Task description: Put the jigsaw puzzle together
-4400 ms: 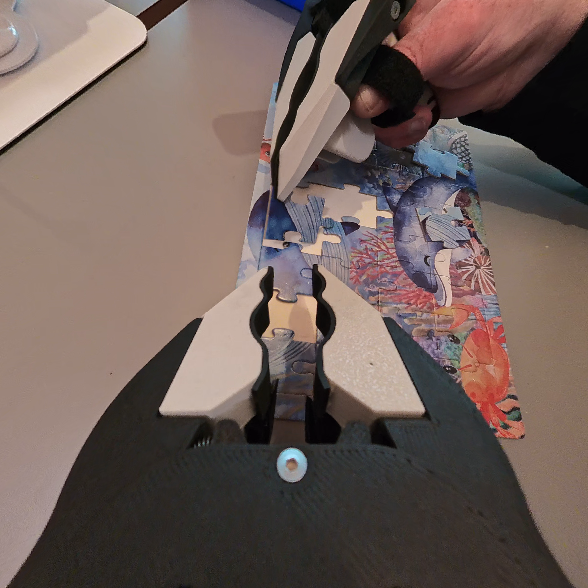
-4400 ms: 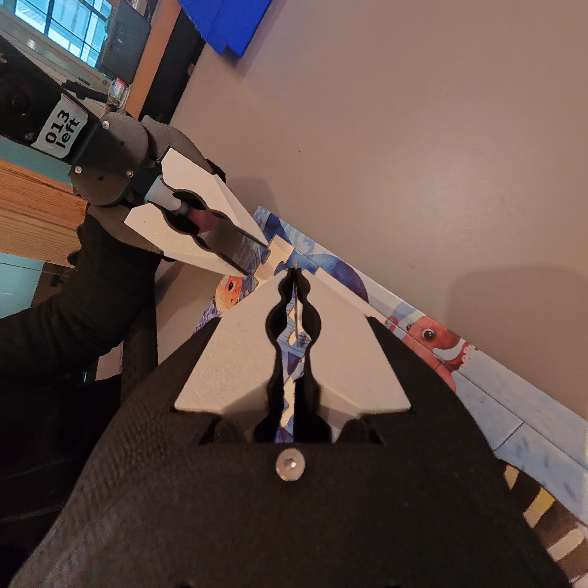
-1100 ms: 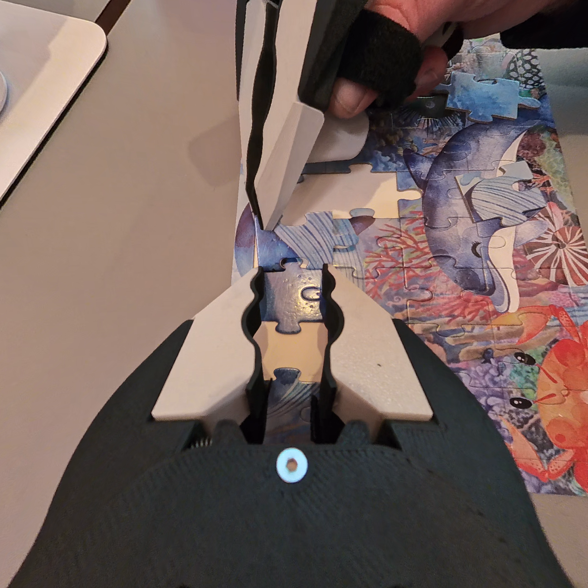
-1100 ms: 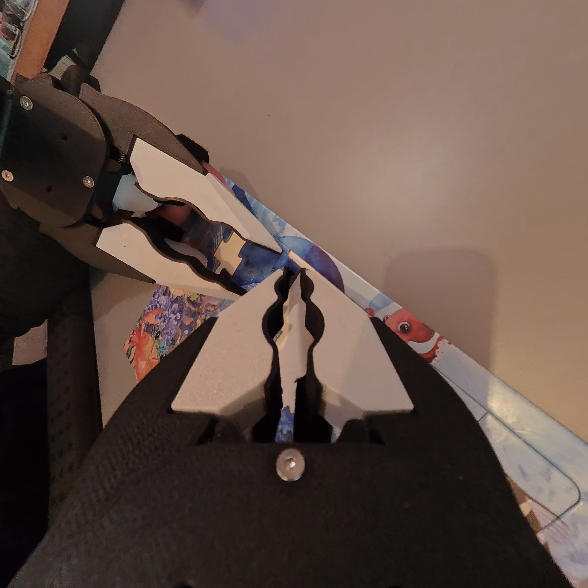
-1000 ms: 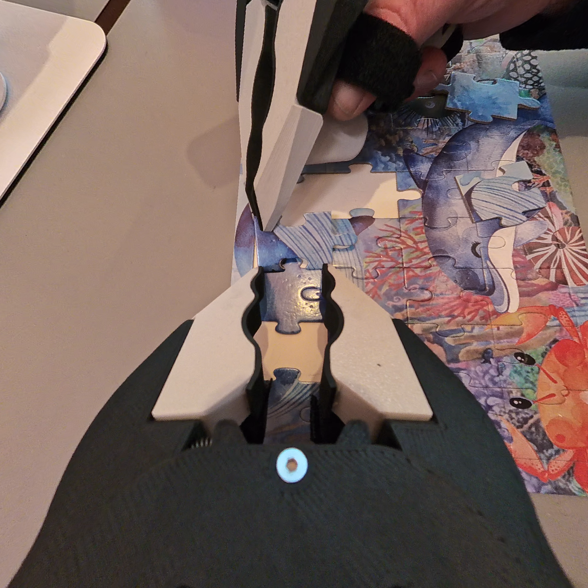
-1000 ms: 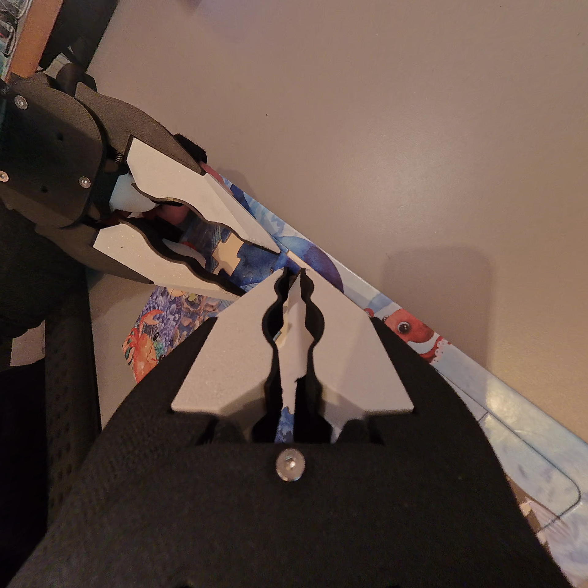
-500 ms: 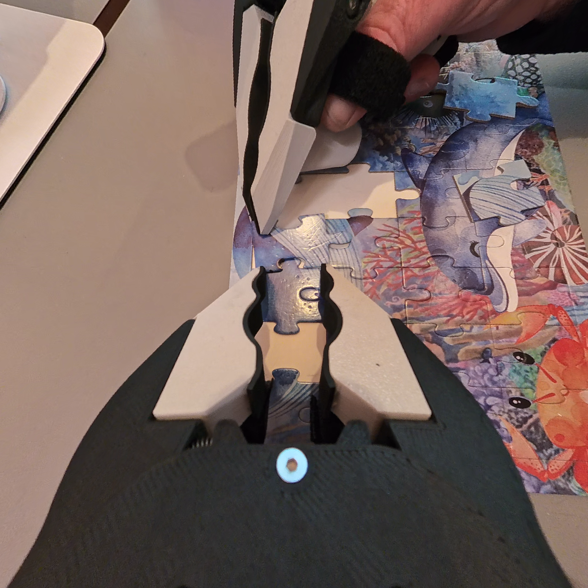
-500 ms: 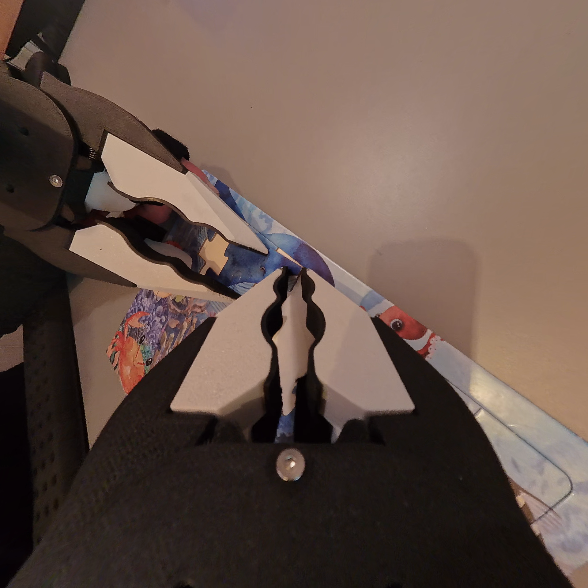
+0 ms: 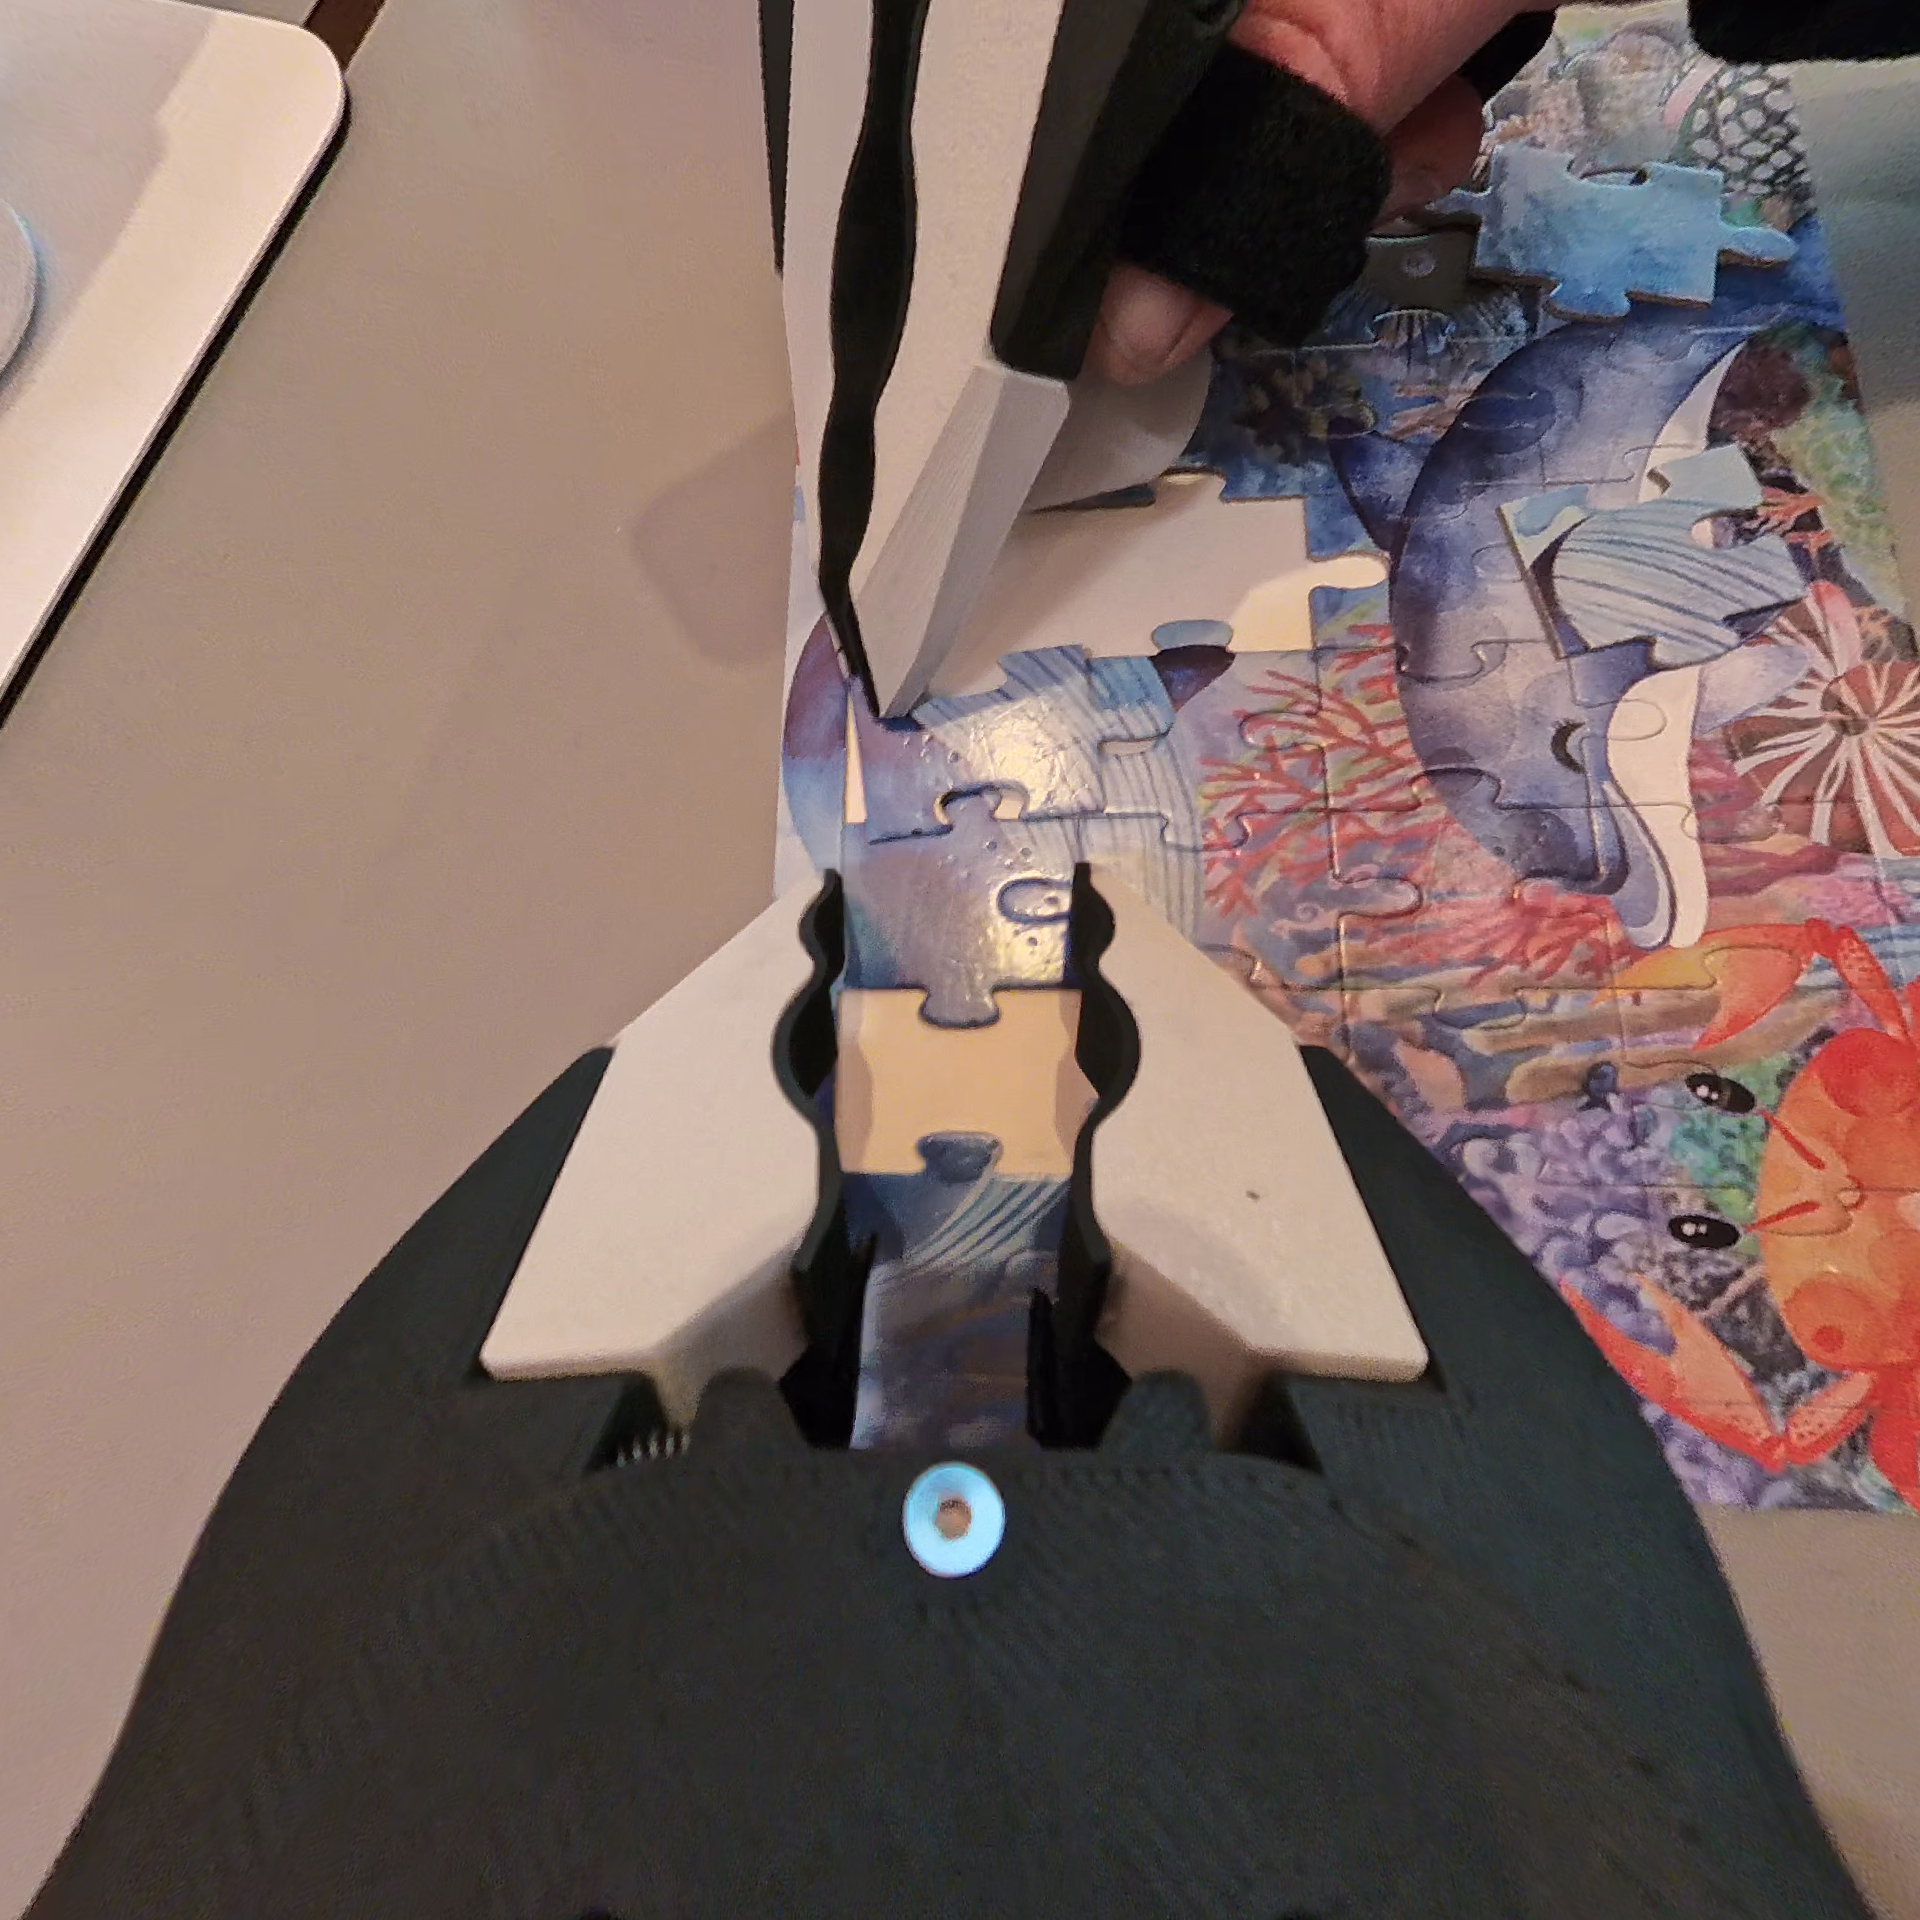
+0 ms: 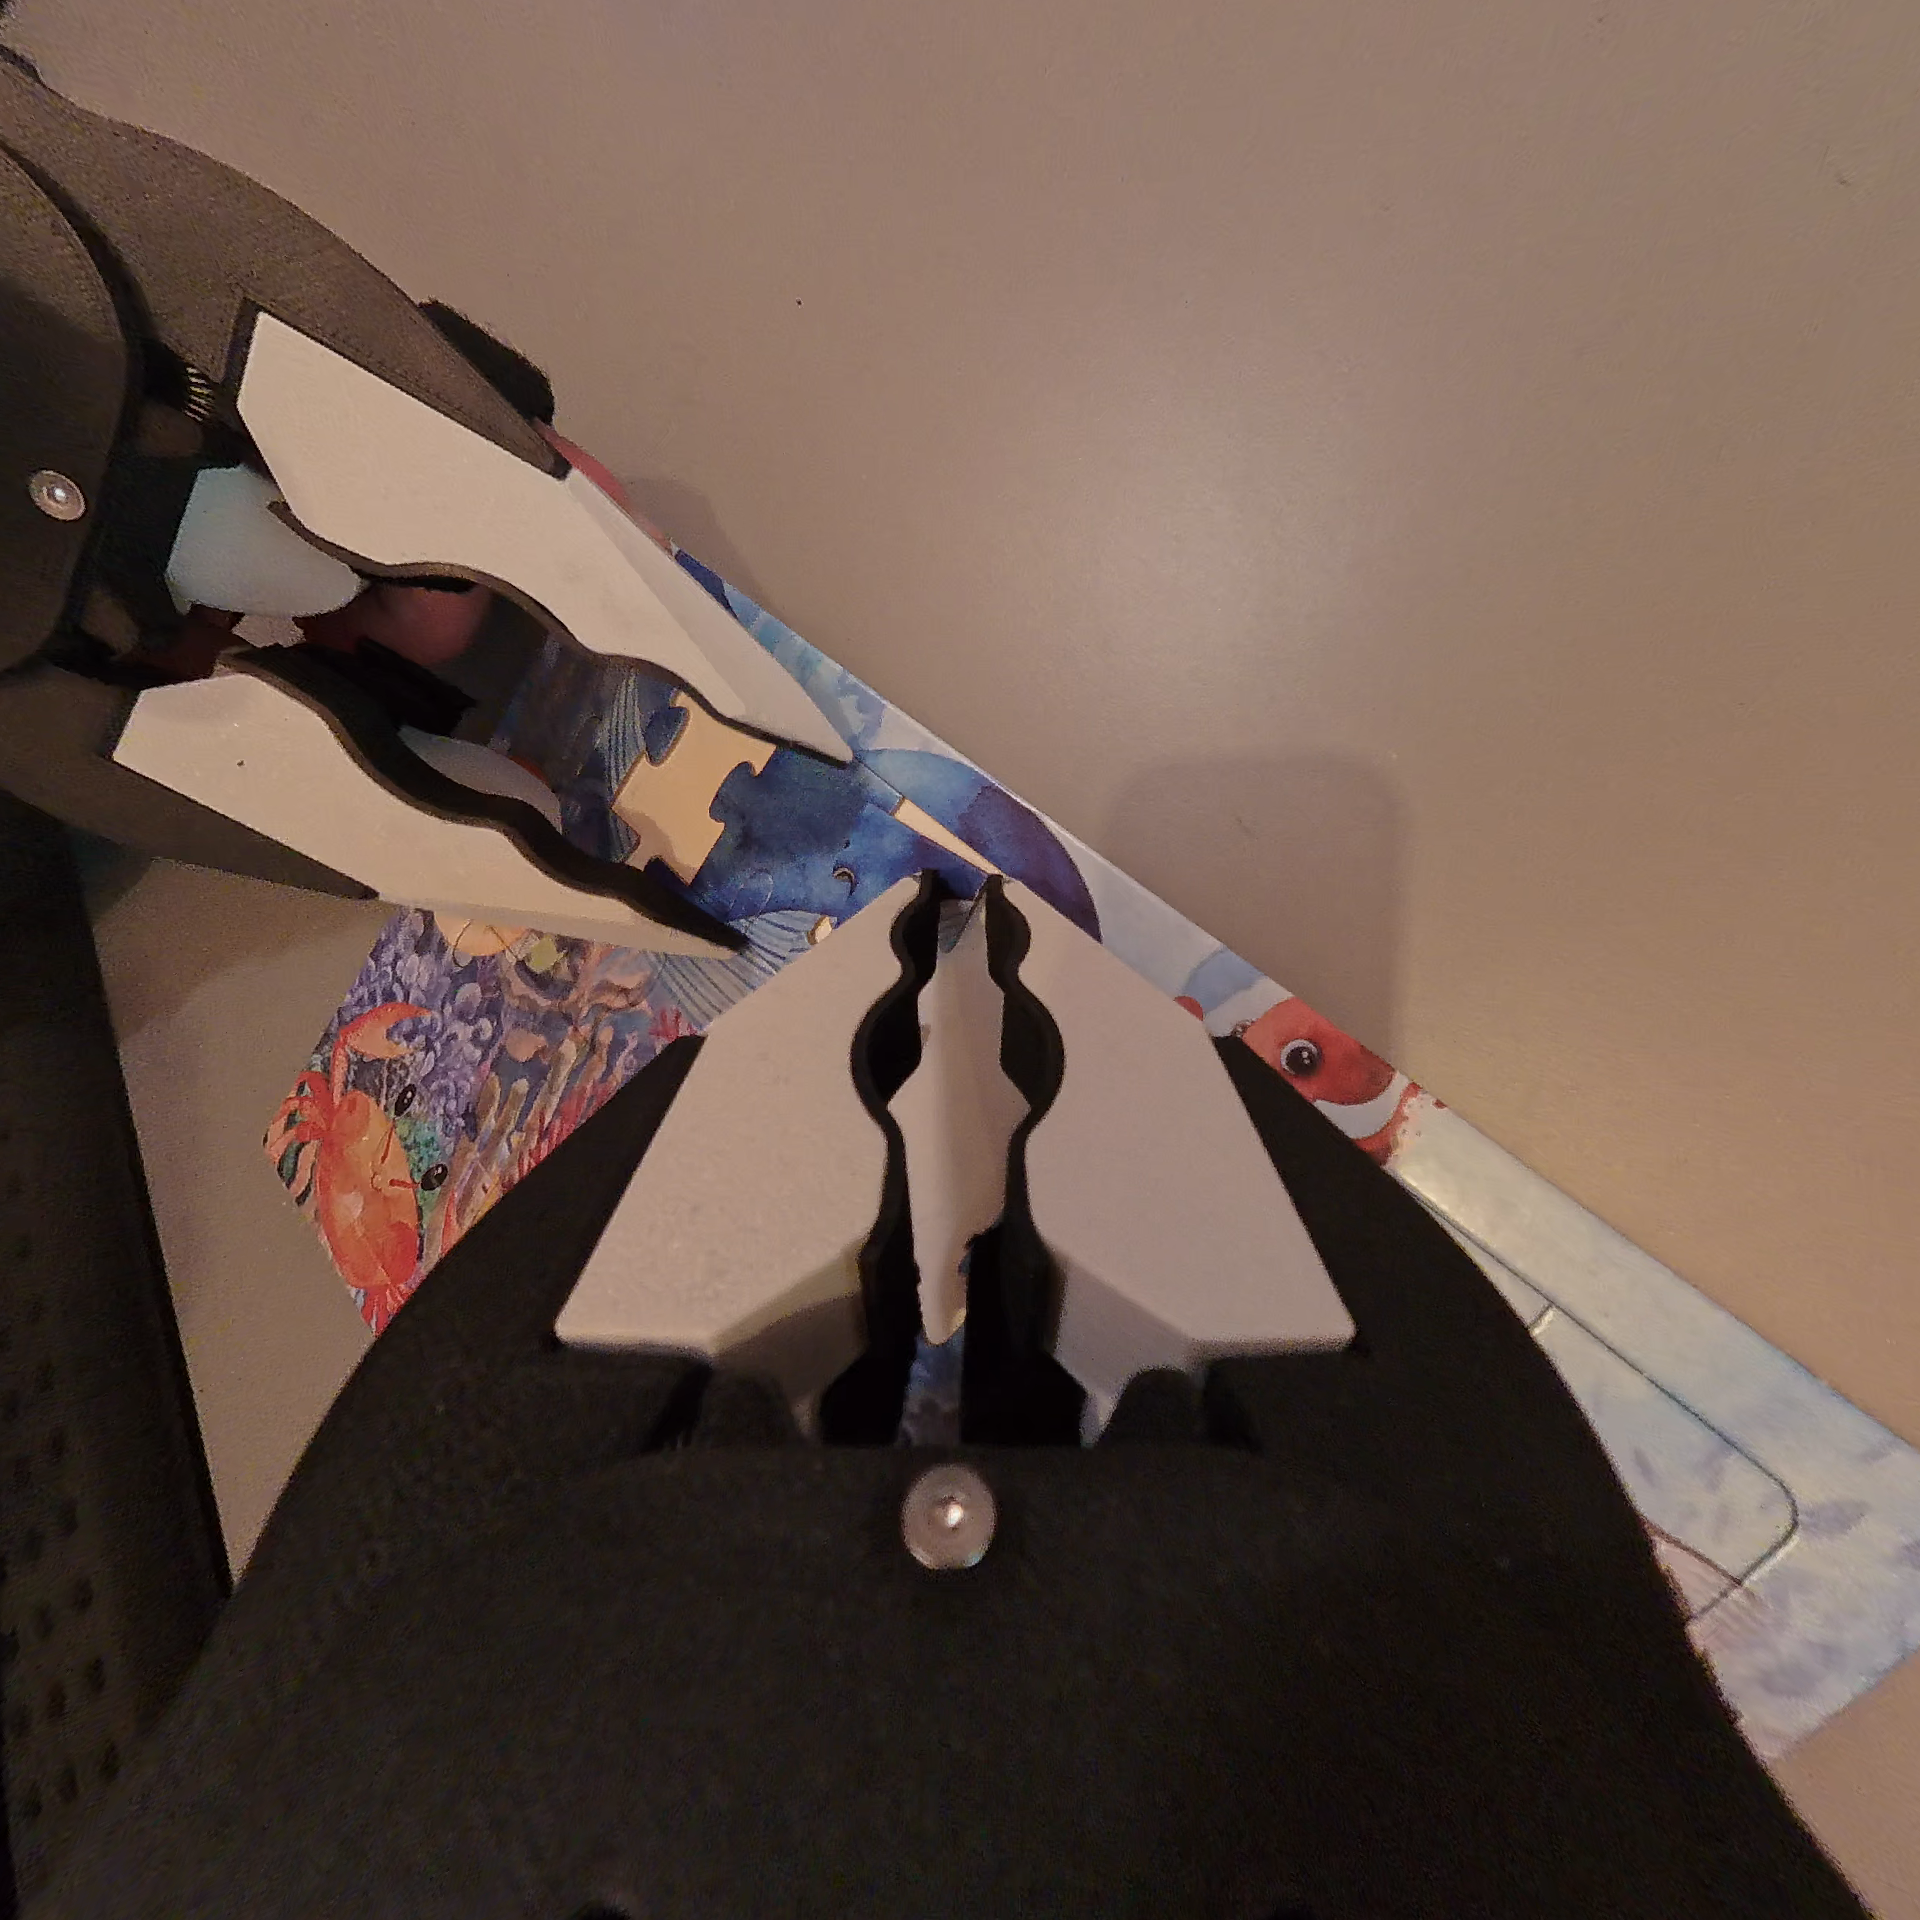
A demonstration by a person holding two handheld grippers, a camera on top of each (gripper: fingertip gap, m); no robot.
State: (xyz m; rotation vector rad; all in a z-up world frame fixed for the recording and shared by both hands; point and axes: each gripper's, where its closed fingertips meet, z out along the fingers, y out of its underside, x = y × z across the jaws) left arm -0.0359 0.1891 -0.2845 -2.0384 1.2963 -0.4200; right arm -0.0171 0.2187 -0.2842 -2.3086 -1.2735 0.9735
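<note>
The sea-themed jigsaw puzzle [image 9: 1455, 831] lies flat on the grey table, mostly joined. My left gripper [image 9: 956, 883] is open and low over its left column, fingers straddling a dark blue piece [image 9: 935, 935] and an empty cream slot [image 9: 956, 1081]. My right gripper [image 9: 878, 707] comes down steeply from the far side, shut, tips on a striped blue piece [image 9: 1039, 738]. A larger bare gap [image 9: 1143, 561] lies behind it. In the right wrist view my right gripper [image 10: 956, 883] shows only a thin gap, and my left gripper [image 10: 790, 847] is open around the dark blue piece [image 10: 790, 821].
Two loose pieces lie on top of the puzzle: a light blue one [image 9: 1621, 239] at the far side and a whale-fin one [image 9: 1642, 561]. A white board [image 9: 135, 208] sits far left. A hand in a black finger sleeve [image 9: 1247, 208] holds the right gripper. My right fingertips sit around 4 cm from my left ones. About 7 cm separates my left fingertips from the sea-themed jigsaw puzzle [image 9: 1455, 831].
Since 4.4 s ago the striped piece has come to sit flat in the left part of the gap, and my left fingers stand wider. In the last second the right gripper has stood up steeper.
</note>
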